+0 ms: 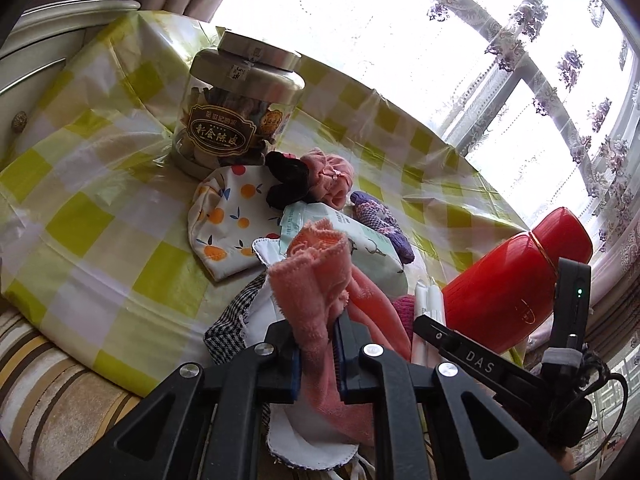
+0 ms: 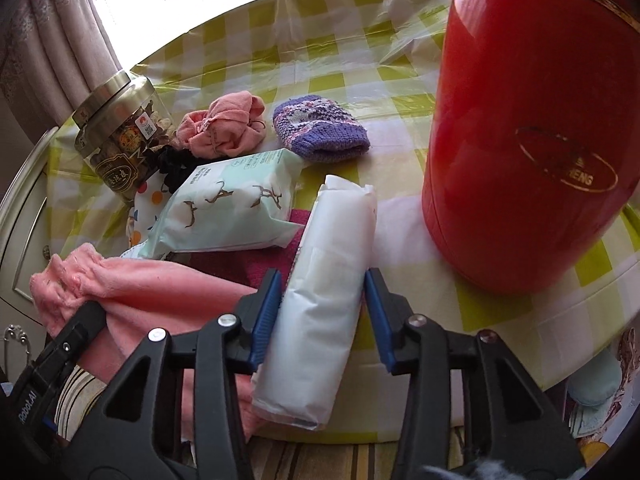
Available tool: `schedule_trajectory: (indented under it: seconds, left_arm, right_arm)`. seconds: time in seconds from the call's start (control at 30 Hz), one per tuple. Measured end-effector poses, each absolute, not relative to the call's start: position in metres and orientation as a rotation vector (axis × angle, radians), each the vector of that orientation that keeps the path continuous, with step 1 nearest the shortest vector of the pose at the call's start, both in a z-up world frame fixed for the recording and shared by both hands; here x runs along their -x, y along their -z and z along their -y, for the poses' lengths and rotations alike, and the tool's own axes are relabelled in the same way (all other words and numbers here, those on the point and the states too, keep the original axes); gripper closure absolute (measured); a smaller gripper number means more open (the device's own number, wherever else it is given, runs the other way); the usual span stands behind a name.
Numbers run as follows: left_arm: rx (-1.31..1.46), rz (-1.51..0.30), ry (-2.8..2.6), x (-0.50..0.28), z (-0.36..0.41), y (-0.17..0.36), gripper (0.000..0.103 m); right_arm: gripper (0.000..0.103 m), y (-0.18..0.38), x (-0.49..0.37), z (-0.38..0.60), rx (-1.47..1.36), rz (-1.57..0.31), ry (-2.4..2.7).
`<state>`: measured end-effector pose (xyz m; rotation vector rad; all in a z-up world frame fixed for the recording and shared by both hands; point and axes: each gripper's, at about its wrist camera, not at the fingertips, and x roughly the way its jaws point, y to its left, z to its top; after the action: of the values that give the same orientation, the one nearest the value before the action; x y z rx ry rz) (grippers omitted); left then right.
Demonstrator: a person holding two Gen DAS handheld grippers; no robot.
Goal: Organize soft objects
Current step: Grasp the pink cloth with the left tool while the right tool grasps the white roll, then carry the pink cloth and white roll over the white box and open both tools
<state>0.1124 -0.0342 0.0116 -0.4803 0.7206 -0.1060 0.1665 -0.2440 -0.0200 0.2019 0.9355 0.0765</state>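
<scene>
My left gripper [image 1: 316, 344] is shut on a pink fleece towel [image 1: 316, 284] and holds it over the near table edge; the towel also shows in the right wrist view [image 2: 160, 284]. My right gripper [image 2: 320, 292] is open, its blue pads either side of a white wrapped pack [image 2: 326, 280] that lies on the table. The left pad touches the pack, the right pad stands apart. Behind lie a mint tissue pack [image 2: 228, 208], a pink scrunched cloth [image 2: 224, 128], a purple knitted piece [image 2: 320, 128], a black scrunchie [image 1: 286, 178] and an orange-print cloth [image 1: 228, 220].
A tall red canister [image 2: 532, 128] stands close to the right of the right gripper. A glass jar with a metal lid [image 1: 236, 108] stands at the back left. The green-checked tablecloth [image 1: 88, 184] covers the table. A striped cushion [image 1: 48, 380] lies below the near edge.
</scene>
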Motion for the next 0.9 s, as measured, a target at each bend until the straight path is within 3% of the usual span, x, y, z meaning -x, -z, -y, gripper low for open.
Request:
schedule_trajectory:
  seconds: [0.47, 0.9]
  left_arm:
    - [0.492, -0.597, 0.21, -0.094, 0.042, -0.039, 0.09]
    - [0.478, -0.557, 0.381, -0.076, 0.082, -0.07, 0.09]
  right_arm:
    - [0.057, -0.019, -0.096, 0.258, -0.125, -0.8, -0.1]
    - [0.057, -0.04, -0.034, 0.315, -0.13, -0.795, 0.003]
